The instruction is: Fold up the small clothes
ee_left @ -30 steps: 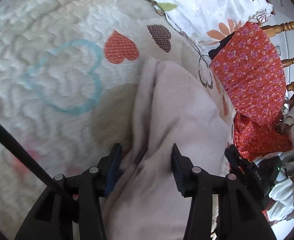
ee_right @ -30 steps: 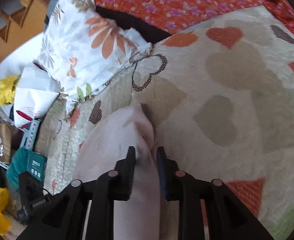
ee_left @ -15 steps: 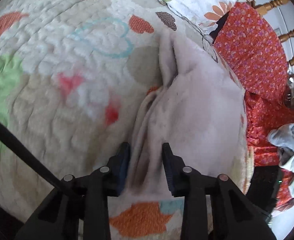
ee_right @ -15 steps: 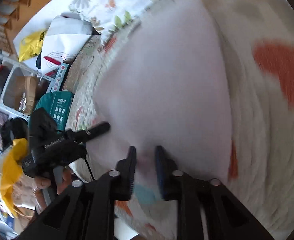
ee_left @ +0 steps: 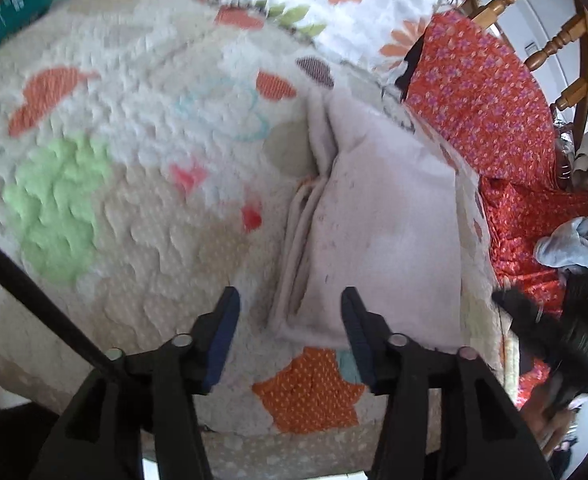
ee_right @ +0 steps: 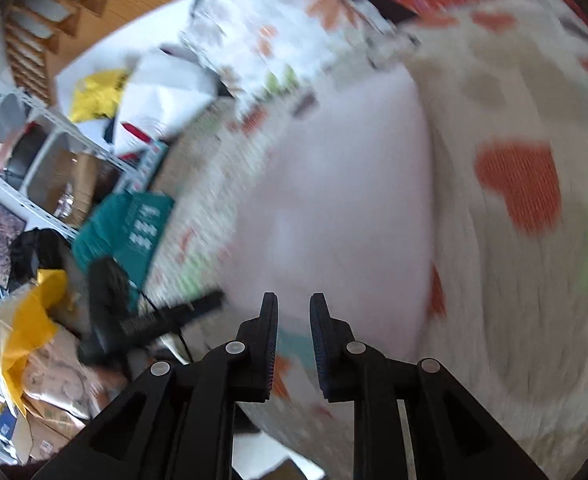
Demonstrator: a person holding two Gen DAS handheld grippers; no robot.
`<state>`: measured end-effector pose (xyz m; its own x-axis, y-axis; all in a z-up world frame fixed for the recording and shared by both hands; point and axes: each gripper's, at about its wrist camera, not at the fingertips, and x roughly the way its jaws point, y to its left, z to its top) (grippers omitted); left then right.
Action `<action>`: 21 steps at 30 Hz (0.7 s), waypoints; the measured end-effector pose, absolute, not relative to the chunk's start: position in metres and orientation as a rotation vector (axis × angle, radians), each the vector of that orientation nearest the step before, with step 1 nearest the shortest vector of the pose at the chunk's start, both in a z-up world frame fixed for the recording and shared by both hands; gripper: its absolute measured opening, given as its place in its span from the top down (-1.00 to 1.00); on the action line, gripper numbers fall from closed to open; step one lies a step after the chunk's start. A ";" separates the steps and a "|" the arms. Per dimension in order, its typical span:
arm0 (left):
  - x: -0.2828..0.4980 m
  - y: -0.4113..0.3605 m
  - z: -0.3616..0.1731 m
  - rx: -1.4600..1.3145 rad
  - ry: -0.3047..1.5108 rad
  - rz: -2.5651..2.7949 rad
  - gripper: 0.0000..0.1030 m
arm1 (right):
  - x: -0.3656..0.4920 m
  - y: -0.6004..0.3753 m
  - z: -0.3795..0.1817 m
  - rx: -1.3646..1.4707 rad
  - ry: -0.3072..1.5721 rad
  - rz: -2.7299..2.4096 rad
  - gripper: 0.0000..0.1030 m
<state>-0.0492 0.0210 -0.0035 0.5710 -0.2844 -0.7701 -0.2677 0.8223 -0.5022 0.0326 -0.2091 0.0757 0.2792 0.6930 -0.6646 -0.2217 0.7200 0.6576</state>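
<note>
A pale pink garment [ee_left: 382, 220] lies folded in a long flat stack on the heart-patterned quilt [ee_left: 114, 160], its layered edges showing on the left side. My left gripper [ee_left: 288, 294] hovers just off its near end, jaws opening, the pads touching no cloth. In the blurred right wrist view the same garment [ee_right: 334, 200] lies beyond my right gripper [ee_right: 294, 298]. Its jaws stand a narrow gap apart and are opening, with only quilt [ee_right: 514, 320] showing between them.
A floral pillow [ee_left: 354, 0] and a red flowered cloth [ee_left: 486, 100] lie behind the garment, by a wooden chair [ee_left: 554, 40]. Grey clothes [ee_left: 574, 240] are heaped at the right. A teal box [ee_right: 126, 220], shelves [ee_right: 34, 152] and a yellow bag [ee_right: 26, 320] stand beside the bed.
Both grippers held the garment a second ago. They have let go and drawn back toward the bed's near edge. The garment now lies folded flat.
</note>
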 end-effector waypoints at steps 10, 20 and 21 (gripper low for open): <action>-0.048 0.047 -0.007 -0.671 0.925 0.054 -0.13 | 0.131 -0.102 0.013 0.630 1.260 0.703 0.61; -0.044 0.044 -0.006 -0.687 0.928 0.041 -0.22 | 0.160 -0.065 0.005 0.605 1.265 0.687 0.64; -0.045 0.045 -0.005 -0.690 0.924 0.042 -0.24 | 0.157 -0.073 0.014 0.597 1.231 0.692 0.53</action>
<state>-0.0447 0.0450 -0.0048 0.6177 -0.2515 -0.7451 -0.3181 0.7866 -0.5292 0.1566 -0.0735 0.0142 0.1836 0.7519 -0.6332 -0.1504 0.6581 0.7378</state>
